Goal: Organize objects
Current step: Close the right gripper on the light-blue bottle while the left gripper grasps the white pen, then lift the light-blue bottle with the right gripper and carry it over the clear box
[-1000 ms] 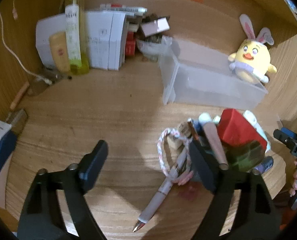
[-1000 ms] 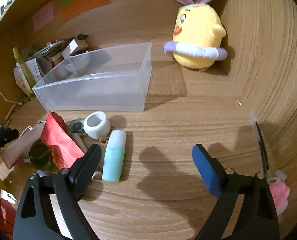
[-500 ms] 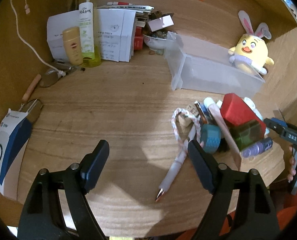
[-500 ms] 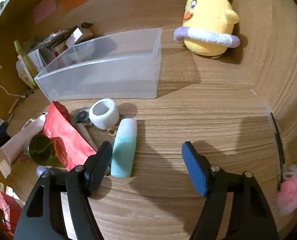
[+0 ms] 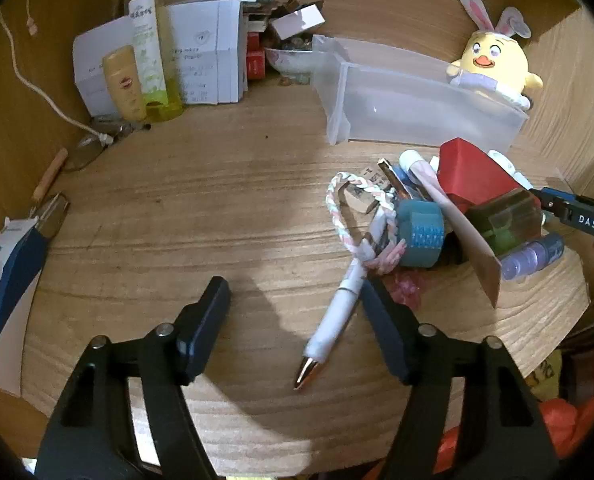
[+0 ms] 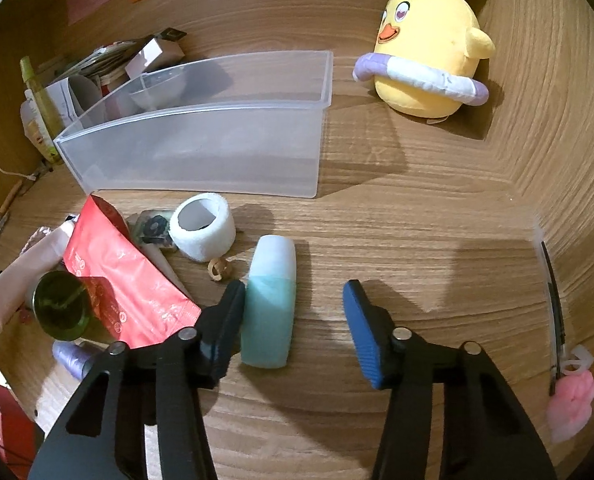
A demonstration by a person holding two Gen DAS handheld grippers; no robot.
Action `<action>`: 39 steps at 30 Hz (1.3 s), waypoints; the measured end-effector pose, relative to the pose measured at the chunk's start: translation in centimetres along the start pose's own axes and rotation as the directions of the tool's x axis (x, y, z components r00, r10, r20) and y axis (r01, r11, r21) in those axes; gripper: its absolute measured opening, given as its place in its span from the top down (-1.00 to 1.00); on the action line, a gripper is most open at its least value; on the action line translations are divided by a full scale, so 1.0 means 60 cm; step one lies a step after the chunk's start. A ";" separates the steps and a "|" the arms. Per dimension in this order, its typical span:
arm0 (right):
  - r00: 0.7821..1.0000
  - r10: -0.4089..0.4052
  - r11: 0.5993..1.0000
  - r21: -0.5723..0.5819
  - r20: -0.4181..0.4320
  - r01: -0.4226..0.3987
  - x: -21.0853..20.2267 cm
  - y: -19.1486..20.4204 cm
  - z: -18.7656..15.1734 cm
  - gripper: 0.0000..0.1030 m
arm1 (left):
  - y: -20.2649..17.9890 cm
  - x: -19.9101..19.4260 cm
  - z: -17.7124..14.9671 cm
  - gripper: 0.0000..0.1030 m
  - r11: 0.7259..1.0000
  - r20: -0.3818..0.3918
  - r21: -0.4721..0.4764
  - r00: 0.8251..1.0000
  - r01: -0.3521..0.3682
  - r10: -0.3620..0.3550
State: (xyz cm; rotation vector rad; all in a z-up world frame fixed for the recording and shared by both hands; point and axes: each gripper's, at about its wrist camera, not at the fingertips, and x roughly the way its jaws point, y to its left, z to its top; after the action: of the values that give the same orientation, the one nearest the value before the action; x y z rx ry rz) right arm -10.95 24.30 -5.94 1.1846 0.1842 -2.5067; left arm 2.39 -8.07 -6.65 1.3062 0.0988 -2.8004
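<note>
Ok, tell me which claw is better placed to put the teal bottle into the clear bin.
Right. The right claw is closing around the teal bottle, one finger beside it, with the bin just beyond. The left claw is closing around the pen.

A: What is hidden in the pile?
B: The purple bottle is partly covered by the left finger of the right claw, and the print on the white boxes is too blurred to be read.
A: And at the edges?
B: The blue-and-white box is cut off.
</note>
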 end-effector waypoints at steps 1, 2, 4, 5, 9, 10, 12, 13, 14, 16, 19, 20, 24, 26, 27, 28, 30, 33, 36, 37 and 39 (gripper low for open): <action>1.000 -0.001 1.000 -0.001 0.001 0.001 0.000 0.000 0.000 0.19 | -0.001 0.000 0.000 -0.21 1.000 0.007 0.001 1.000 0.004 -0.004; 1.000 -0.002 1.000 -0.001 0.003 0.002 0.001 0.000 0.001 0.24 | -0.002 0.000 0.000 -0.17 1.000 0.011 0.003 1.000 0.007 -0.007; 1.000 -0.006 1.000 -0.002 0.006 0.006 0.002 0.001 0.001 0.29 | -0.004 -0.001 0.001 0.00 1.000 0.018 0.007 1.000 0.016 -0.016; 1.000 -0.008 1.000 -0.003 0.007 0.008 0.002 0.001 0.001 0.33 | -0.005 -0.001 0.001 0.04 1.000 0.020 0.007 1.000 0.020 -0.020; 1.000 -0.020 1.000 -0.008 0.012 0.020 0.003 0.003 0.002 0.46 | -0.004 -0.002 0.003 0.35 0.999 0.019 0.001 0.999 0.033 -0.033; 1.000 -0.020 1.000 -0.007 0.013 0.020 0.003 0.001 0.002 0.47 | -0.004 -0.003 0.003 0.45 0.999 0.018 -0.002 0.999 0.037 -0.037; 1.000 -0.019 1.000 -0.004 0.015 0.019 0.004 -0.001 0.002 0.53 | -0.003 -0.004 0.003 0.55 0.999 0.014 -0.008 0.999 0.043 -0.043; 1.000 -0.019 1.000 -0.003 0.017 0.019 0.004 -0.002 0.002 0.55 | 0.000 -0.005 0.002 0.56 0.999 0.012 -0.015 0.999 0.046 -0.046; 1.000 -0.019 1.000 -0.001 0.018 0.019 0.004 -0.004 0.002 0.55 | 0.001 -0.006 0.001 0.57 0.999 0.011 -0.019 0.999 0.045 -0.045; 1.000 -0.019 1.000 0.004 0.021 0.019 0.005 -0.006 0.003 0.55 | 0.004 -0.008 0.000 0.62 0.999 0.009 -0.028 0.999 0.038 -0.038; 0.999 -0.020 1.000 0.007 0.026 0.019 0.005 -0.007 0.003 0.55 | 0.013 -0.011 -0.002 0.68 0.998 0.005 -0.049 1.000 0.025 -0.025; 0.999 -0.020 1.000 0.007 0.027 0.020 0.005 -0.007 0.003 0.55 | 0.018 -0.011 -0.002 0.69 0.998 0.004 -0.059 1.000 0.023 -0.023; 0.999 -0.019 1.000 0.008 0.029 0.018 0.004 -0.007 0.003 0.55 | 0.027 -0.007 0.003 0.74 0.996 -0.002 -0.087 1.000 0.027 -0.027; 0.999 -0.014 1.000 0.011 0.029 0.014 0.004 -0.008 0.003 0.55 | 0.019 -0.003 0.006 0.74 0.997 -0.010 -0.062 0.999 0.036 -0.037; 1.000 -0.009 1.000 0.014 0.029 0.009 0.004 -0.009 0.003 0.55 | 0.017 -0.002 0.009 0.74 0.997 -0.018 -0.063 0.999 0.044 -0.046; 1.000 -0.004 1.000 0.017 0.028 0.004 0.003 -0.010 0.003 0.55 | 0.018 0.001 0.014 0.72 0.995 -0.033 -0.069 0.997 0.072 -0.074; 1.000 0.002 1.000 0.020 0.028 -0.002 0.002 -0.011 0.003 0.55 | 0.023 0.002 0.019 0.70 0.990 -0.044 -0.090 0.993 0.110 -0.114; 1.000 0.002 1.000 0.019 0.029 -0.003 0.001 -0.012 0.001 0.55 | 0.035 0.007 0.029 0.45 0.977 -0.046 -0.135 0.984 0.167 -0.174; 1.000 -0.001 1.000 0.017 0.031 0.000 0.000 -0.011 0.000 0.55 | 0.032 0.010 0.043 0.33 0.972 -0.041 -0.136 0.980 0.190 -0.197; 0.999 0.001 1.000 0.020 0.032 -0.001 0.000 -0.011 -0.001 0.55 | 0.029 0.011 0.048 0.28 0.974 -0.035 -0.128 0.981 0.187 -0.193; 0.999 0.003 1.000 0.023 0.033 -0.004 0.000 -0.012 -0.001 0.55 | 0.027 0.014 0.058 0.10 0.975 -0.027 -0.117 0.981 0.188 -0.192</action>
State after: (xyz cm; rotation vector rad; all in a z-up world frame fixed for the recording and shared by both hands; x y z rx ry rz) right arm -11.18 24.95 -6.02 1.1499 0.1452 -2.5298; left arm -0.69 -9.95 -5.09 1.3930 0.4005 -2.8729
